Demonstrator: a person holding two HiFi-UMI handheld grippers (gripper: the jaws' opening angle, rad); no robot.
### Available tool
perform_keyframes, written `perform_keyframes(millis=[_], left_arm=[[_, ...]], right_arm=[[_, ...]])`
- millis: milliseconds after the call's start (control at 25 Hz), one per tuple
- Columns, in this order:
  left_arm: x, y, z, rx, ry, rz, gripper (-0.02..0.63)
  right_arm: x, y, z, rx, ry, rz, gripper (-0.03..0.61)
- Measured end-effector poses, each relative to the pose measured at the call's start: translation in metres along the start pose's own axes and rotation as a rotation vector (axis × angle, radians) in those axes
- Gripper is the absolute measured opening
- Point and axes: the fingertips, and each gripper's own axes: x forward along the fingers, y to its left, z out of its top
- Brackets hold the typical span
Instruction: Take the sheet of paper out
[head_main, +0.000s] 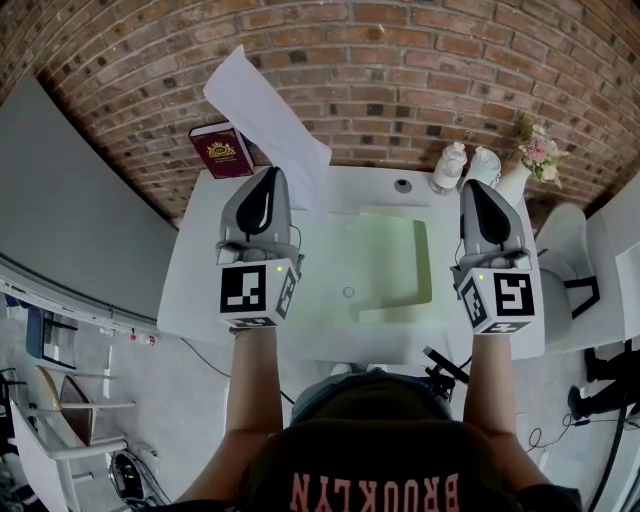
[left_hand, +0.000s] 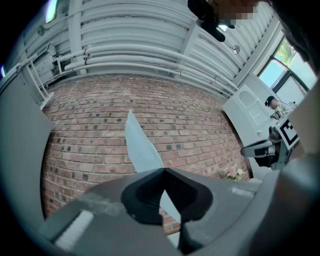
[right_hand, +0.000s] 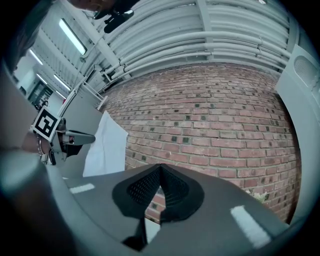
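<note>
A white sheet of paper (head_main: 268, 110) stands up in the air above the back of the white table (head_main: 200, 280), in front of the brick wall. My left gripper (head_main: 268, 176) is shut on the sheet's lower edge. In the left gripper view the paper (left_hand: 142, 147) rises from the closed jaws of my left gripper (left_hand: 164, 170). My right gripper (head_main: 474, 188) hovers over the table's right side, apart from the sheet. Its jaws meet with nothing between them in the right gripper view (right_hand: 160, 167), where the paper (right_hand: 105, 147) shows at the left.
A pale green folder (head_main: 395, 262) lies flat on the table between the grippers. A maroon book (head_main: 222, 150) leans at the back left. Two white bottles (head_main: 450, 166) and a vase of flowers (head_main: 538, 152) stand at the back right. A chair (head_main: 565, 255) is on the right.
</note>
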Motion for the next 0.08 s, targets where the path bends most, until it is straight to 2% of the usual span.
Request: perform_keyframes(millis=[80], left_arm=[[-0.0004, 0.0, 0.0014, 0.004, -0.002, -0.002, 0.002]], right_arm=[[0.0, 0.0018, 0.0002, -0.003, 0.0, 0.004, 0.0]])
